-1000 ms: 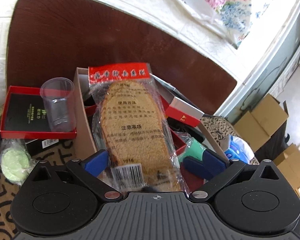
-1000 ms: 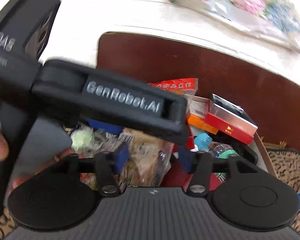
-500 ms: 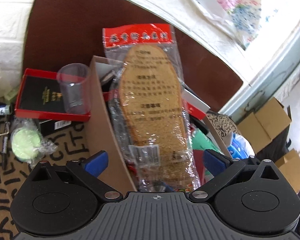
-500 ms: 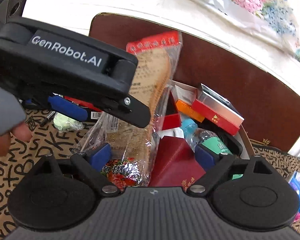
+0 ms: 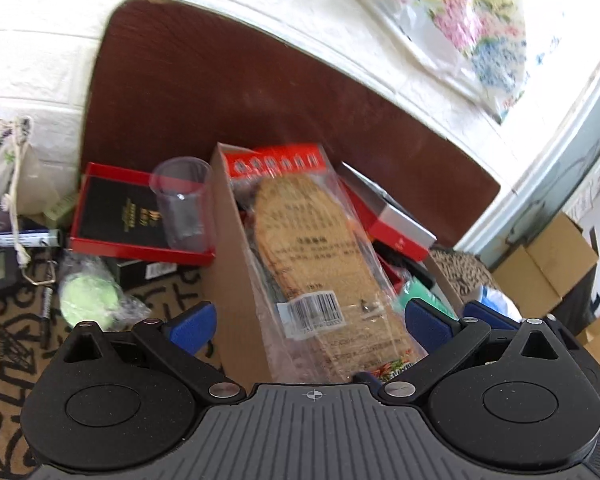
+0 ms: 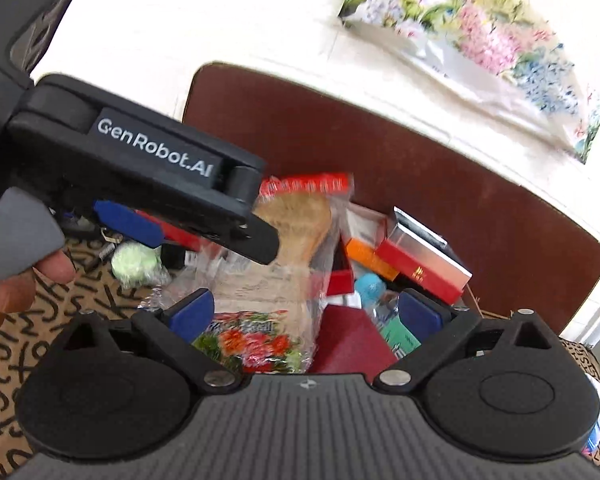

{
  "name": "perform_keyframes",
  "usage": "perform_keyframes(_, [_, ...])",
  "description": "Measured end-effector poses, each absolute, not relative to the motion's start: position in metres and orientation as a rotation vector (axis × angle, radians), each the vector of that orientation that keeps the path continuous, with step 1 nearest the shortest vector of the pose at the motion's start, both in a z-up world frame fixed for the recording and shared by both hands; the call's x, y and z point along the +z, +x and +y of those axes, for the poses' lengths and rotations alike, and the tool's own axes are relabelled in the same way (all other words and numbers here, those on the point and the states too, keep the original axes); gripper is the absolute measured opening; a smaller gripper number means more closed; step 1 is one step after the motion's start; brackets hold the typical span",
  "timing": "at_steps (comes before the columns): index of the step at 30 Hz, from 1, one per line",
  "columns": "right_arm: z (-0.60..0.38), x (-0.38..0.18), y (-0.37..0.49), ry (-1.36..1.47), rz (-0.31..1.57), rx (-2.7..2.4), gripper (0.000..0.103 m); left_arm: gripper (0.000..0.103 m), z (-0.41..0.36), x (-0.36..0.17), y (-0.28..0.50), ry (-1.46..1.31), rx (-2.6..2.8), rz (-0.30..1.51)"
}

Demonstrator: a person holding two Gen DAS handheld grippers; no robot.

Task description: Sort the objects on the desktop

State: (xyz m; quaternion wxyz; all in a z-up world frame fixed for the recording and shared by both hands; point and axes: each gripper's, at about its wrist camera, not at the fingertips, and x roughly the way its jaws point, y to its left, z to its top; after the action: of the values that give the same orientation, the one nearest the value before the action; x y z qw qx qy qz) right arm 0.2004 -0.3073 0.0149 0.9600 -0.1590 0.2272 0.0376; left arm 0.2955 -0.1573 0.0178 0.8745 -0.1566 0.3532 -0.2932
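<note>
A pair of tan insoles in a clear plastic bag with a red header (image 5: 324,256) leans in the open cardboard box (image 5: 236,280); it also shows in the right wrist view (image 6: 296,232). My left gripper (image 5: 308,320) is open, its blue pads either side of the bag's lower end without touching it. My right gripper (image 6: 306,312) is open above the box, with the bag's printed bottom between its pads. The left gripper's body (image 6: 140,172) crosses the right wrist view at upper left.
The box holds a red and silver carton (image 6: 424,260), an orange pack (image 6: 368,256), a dark red booklet (image 6: 352,344) and a bottle (image 6: 372,288). Left of the box are a clear plastic cup (image 5: 182,204), a red tray (image 5: 120,216), a green ball in wrap (image 5: 90,300) and a marker (image 5: 20,238).
The insole bag has dropped back down into the box after being raised half a second ago. The left gripper's jaws have opened and stand clear of the bag.
</note>
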Motion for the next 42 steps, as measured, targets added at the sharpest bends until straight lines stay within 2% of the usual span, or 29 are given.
perform_keyframes(17, [-0.312,0.044,0.159,-0.207,0.395,0.077,0.102,0.103,-0.133,0.037,0.242,-0.308,-0.563,0.649])
perform_keyframes(22, [-0.3,0.044,0.14,-0.177,0.383,0.072,0.102,0.103,-0.137,0.044,0.211,-0.178,-0.511,0.646])
perform_keyframes(27, [-0.293,0.04,0.114,-0.164,0.428,0.044,0.102,0.103,-0.146,0.045,0.175,-0.082,-0.479,0.658])
perform_keyframes(42, [-0.332,0.032,0.019,-0.073,0.541,-0.122,0.102,0.103,-0.153,0.044,0.078,-0.058,-0.379,0.675])
